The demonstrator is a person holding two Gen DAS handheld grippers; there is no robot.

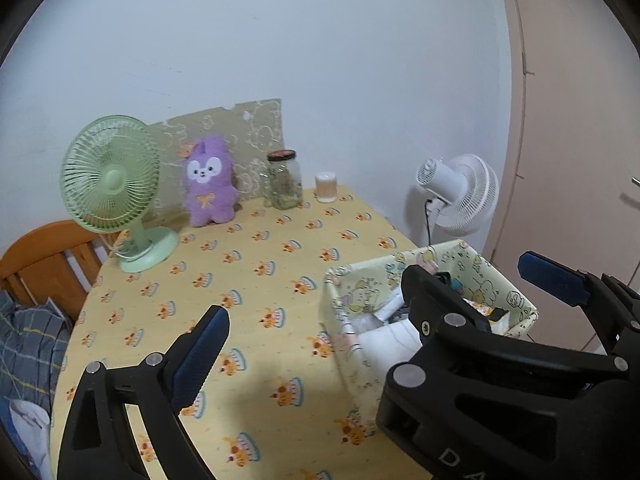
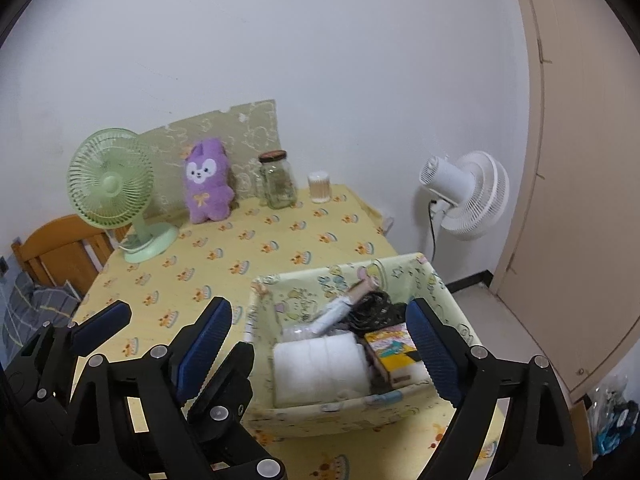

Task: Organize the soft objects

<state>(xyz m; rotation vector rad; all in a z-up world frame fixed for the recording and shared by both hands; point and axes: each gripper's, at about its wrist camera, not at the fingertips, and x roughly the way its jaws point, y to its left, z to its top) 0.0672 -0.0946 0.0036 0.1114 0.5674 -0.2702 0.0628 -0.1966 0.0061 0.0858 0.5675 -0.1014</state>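
A purple plush toy (image 1: 208, 182) (image 2: 206, 182) sits upright against the wall at the back of the yellow-clothed table (image 1: 248, 272). Near the table's right edge stands a pale yellow fabric basket (image 2: 360, 412) (image 1: 352, 292). It holds a folded white towel (image 2: 320, 368), a rolled item, something black and a colourful box. My right gripper (image 2: 320, 308) hangs open over the basket with nothing between its pads. My left gripper (image 1: 320, 312) is open and empty beside it. Their fingers overlap, so the right gripper's finger (image 1: 424, 296) hides my left gripper's right pad.
A green desk fan (image 1: 116, 188) stands at the table's back left. A glass jar (image 1: 284, 180) and a small tub of swabs (image 1: 326, 187) stand beside the plush. A white fan (image 2: 464, 196) is on the floor at right, a wooden chair (image 2: 60, 252) at left.
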